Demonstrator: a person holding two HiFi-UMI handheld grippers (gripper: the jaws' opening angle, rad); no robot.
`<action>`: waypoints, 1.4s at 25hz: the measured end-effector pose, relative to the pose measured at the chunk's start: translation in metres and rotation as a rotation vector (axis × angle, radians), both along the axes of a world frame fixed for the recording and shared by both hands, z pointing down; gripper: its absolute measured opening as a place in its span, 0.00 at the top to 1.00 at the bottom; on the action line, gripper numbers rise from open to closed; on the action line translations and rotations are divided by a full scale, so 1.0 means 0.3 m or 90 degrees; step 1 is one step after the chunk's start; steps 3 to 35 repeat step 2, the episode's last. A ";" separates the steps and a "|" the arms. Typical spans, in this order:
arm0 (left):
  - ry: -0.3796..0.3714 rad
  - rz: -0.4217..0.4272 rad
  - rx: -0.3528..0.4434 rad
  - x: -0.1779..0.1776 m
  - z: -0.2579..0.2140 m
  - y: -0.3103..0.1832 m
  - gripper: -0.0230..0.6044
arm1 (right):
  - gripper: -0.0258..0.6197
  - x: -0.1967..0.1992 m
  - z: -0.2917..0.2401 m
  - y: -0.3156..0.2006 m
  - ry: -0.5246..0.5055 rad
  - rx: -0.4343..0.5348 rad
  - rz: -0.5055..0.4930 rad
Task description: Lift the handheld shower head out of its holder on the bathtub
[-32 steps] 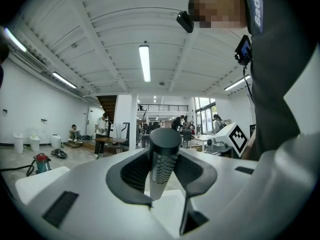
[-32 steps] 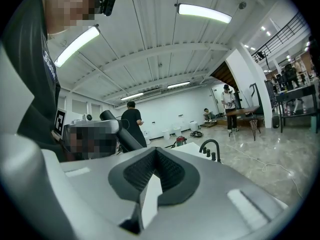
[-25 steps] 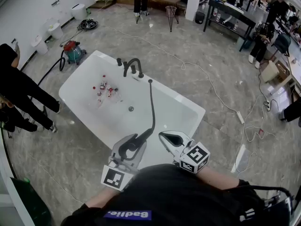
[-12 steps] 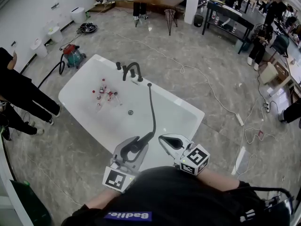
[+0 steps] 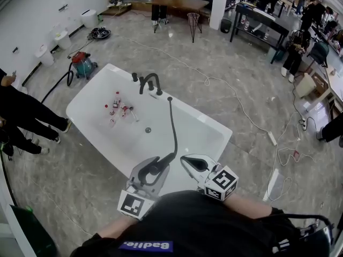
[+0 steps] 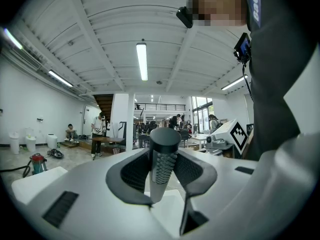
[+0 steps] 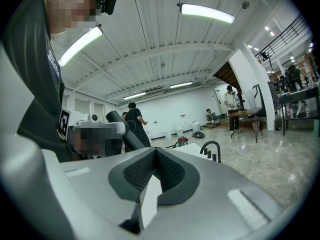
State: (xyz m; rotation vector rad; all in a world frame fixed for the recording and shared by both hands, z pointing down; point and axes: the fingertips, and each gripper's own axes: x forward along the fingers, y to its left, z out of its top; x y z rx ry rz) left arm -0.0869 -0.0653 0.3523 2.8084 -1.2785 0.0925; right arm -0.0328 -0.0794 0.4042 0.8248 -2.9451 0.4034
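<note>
While left tool (image 5: 154, 169) clamps the one shower head (image 6: 162, 159), right tool (image 5: 188, 160) sits closed, empty.

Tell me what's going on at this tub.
A person with a gripper in each hand stands at the near end of a white bathtub. The left gripper is shut on the black handheld shower head, held well away from the faucet, with its hose trailing back to the far rim. The right gripper is beside it, jaws shut on nothing.

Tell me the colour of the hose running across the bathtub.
Black. It is clearest in the head view, where the hose shows against the white bathtub.
</note>
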 end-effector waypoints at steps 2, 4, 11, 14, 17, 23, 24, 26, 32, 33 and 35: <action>0.001 0.000 -0.002 0.001 0.002 0.000 0.75 | 0.96 0.001 0.001 -0.001 0.000 -0.001 0.001; 0.001 0.000 -0.002 0.001 0.002 0.000 0.75 | 0.96 0.001 0.001 -0.001 0.000 -0.001 0.001; 0.001 0.000 -0.002 0.001 0.002 0.000 0.75 | 0.96 0.001 0.001 -0.001 0.000 -0.001 0.001; 0.001 0.000 -0.002 0.001 0.002 0.000 0.75 | 0.96 0.001 0.001 -0.001 0.000 -0.001 0.001; 0.001 0.000 -0.002 0.001 0.002 0.000 0.75 | 0.96 0.001 0.001 -0.001 0.000 -0.001 0.001; 0.001 0.000 -0.002 0.001 0.002 0.000 0.75 | 0.96 0.001 0.001 -0.001 0.000 -0.001 0.001; 0.001 0.000 -0.002 0.001 0.002 0.000 0.75 | 0.96 0.001 0.001 -0.001 0.000 -0.001 0.001; 0.001 0.000 -0.002 0.001 0.002 0.000 0.75 | 0.96 0.001 0.001 -0.001 0.000 -0.001 0.001; 0.001 0.000 -0.002 0.001 0.002 0.000 0.75 | 0.96 0.001 0.001 -0.001 0.000 -0.001 0.001; 0.001 0.000 -0.002 0.001 0.002 0.000 0.75 | 0.96 0.001 0.001 -0.001 0.000 -0.001 0.001; 0.001 0.000 -0.002 0.001 0.002 0.000 0.75 | 0.96 0.001 0.001 -0.001 0.000 -0.001 0.001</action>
